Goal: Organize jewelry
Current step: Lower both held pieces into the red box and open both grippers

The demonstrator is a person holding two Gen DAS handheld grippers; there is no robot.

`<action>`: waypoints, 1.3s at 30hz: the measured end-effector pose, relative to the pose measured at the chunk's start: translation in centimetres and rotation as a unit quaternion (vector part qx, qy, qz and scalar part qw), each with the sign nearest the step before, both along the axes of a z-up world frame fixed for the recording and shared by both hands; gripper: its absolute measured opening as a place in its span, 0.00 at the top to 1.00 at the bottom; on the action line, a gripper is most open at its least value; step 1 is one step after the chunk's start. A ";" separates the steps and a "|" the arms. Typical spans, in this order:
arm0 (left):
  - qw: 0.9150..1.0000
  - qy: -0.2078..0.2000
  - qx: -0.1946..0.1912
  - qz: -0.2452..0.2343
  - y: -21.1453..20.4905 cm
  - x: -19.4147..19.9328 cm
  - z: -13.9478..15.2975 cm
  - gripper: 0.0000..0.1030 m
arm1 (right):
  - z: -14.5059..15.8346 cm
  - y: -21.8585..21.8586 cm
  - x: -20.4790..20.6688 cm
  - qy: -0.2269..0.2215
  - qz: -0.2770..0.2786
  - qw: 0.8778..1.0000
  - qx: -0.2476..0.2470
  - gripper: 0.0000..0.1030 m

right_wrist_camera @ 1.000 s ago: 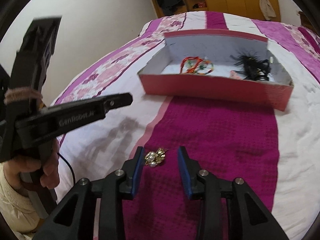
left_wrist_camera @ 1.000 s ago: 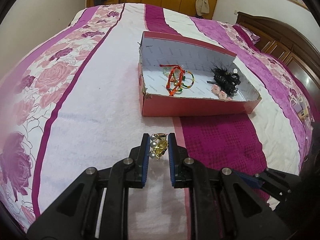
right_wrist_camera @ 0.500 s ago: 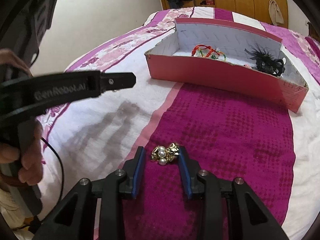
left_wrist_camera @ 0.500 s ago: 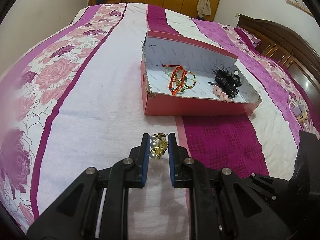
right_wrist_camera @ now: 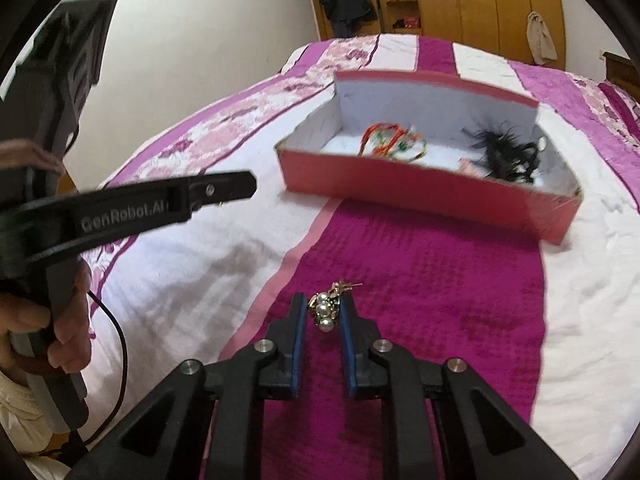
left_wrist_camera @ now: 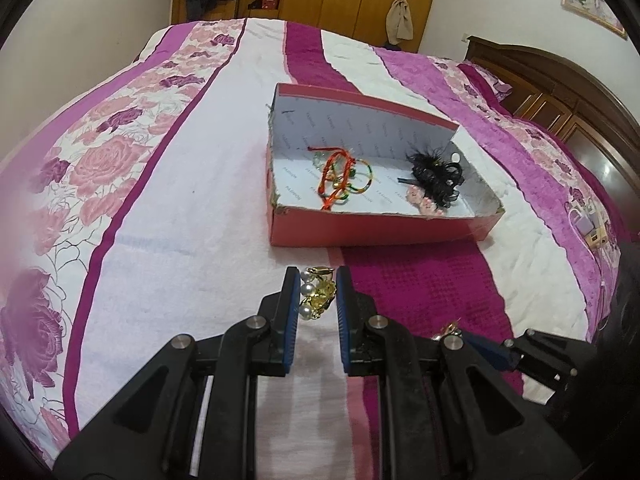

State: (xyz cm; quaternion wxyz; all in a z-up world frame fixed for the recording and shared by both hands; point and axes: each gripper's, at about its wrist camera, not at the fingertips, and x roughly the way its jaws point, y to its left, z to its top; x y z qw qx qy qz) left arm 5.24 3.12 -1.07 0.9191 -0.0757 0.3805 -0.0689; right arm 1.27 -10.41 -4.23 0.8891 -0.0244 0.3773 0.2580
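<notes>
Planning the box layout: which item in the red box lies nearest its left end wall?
The orange-red corded bangles: they lie in the left half of the red box; the black feather hairpiece and pink flower clip sit right.

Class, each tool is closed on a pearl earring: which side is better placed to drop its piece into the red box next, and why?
Left. The left tool holds its earring in the air, facing the red box. The right tool has just closed on its earring low at the bedspread, so it must lift first.
</notes>
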 end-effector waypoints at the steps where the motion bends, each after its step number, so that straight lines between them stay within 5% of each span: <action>1: 1.000 -0.002 -0.001 -0.001 -0.1 0.0 0.1 0.91 | 0.4 -0.4 0.0 -0.006 -0.005 1.000 -0.001 0.83; 18: 0.997 -0.081 -0.008 0.013 -1.6 1.7 3.9 0.91 | 5.1 -3.5 2.3 -0.092 -0.059 0.994 0.017 0.83; 39: 0.991 -0.130 0.023 0.023 -4.7 7.7 2.5 0.91 | 6.1 -5.3 10.0 -0.152 -0.126 0.980 0.028 0.83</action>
